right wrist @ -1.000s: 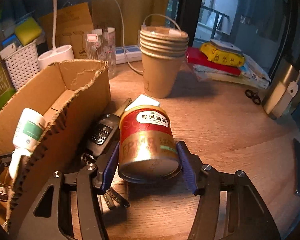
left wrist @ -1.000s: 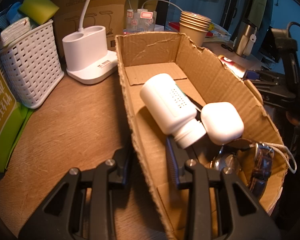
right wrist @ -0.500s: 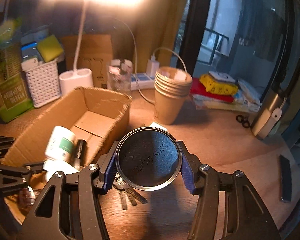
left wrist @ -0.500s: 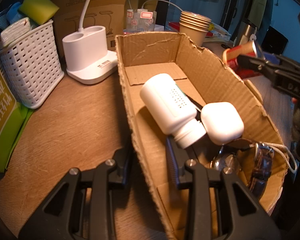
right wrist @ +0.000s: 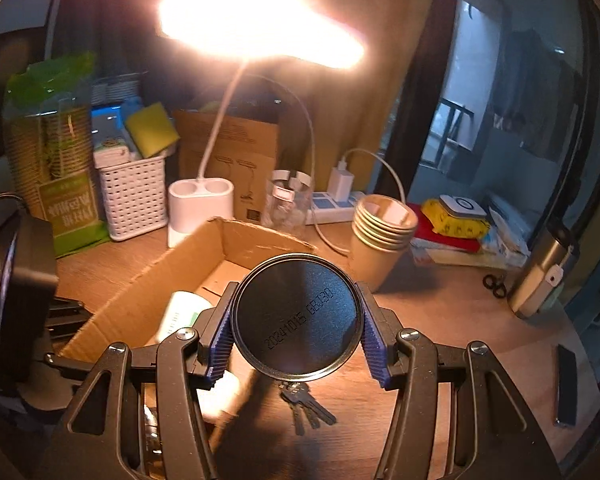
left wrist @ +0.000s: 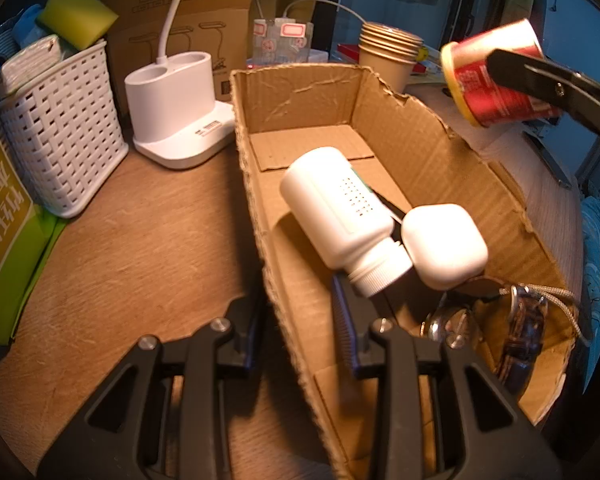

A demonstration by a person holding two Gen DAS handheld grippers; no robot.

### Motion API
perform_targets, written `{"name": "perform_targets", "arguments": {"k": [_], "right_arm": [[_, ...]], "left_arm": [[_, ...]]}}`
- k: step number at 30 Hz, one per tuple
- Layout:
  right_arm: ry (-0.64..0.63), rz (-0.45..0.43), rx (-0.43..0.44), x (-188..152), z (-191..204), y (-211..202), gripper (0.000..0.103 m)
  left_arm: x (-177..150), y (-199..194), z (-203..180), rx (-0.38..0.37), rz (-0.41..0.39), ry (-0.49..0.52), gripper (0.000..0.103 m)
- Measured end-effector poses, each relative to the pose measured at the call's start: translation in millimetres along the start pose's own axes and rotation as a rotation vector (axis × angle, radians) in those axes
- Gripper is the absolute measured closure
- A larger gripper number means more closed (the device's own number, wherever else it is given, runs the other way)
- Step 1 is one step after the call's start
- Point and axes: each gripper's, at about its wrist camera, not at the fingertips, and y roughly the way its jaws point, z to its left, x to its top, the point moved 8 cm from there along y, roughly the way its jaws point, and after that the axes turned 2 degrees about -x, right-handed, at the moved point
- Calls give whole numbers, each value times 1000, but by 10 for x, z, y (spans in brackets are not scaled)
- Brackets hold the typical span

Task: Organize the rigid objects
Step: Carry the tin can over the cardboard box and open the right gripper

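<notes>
My right gripper (right wrist: 296,332) is shut on a red and gold can (right wrist: 296,316), its dark bottom facing the camera. In the left wrist view the can (left wrist: 496,76) hangs in the air above the right wall of the open cardboard box (left wrist: 296,92). My left gripper (left wrist: 300,312) is shut on the box's left wall. Inside lie a white bottle (left wrist: 340,212), a white earbud case (left wrist: 444,246) and a watch (left wrist: 524,328). A bunch of keys (right wrist: 306,408) lies on the table below the can.
A white lamp base (left wrist: 180,120), a white basket (left wrist: 60,128) and a green package (left wrist: 4,240) stand left of the box. Stacked paper cups (right wrist: 380,236), a power strip (right wrist: 328,208), books (right wrist: 452,232), scissors (right wrist: 496,284) and a metal flask (right wrist: 544,272) are at the right.
My right gripper has lifted the can off the table, tipped it bottom toward the camera, and carried it up over the box. The left gripper has not moved.
</notes>
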Motion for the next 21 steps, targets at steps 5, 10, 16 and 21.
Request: {"name": "perform_targets", "arguments": {"k": [5, 10, 16, 21], "right_arm": [[-21, 0, 15, 25, 122, 45, 45], [-33, 5, 37, 31, 210, 130, 45], [-50, 41, 58, -31, 301, 328, 45], [-78, 69, 36, -102, 328, 494, 45]], "left_arm": [[0, 0, 0, 0, 0, 0, 70], [0, 0, 0, 0, 0, 0, 70], [0, 0, 0, 0, 0, 0, 70], [0, 0, -1, -1, 0, 0, 70]]}}
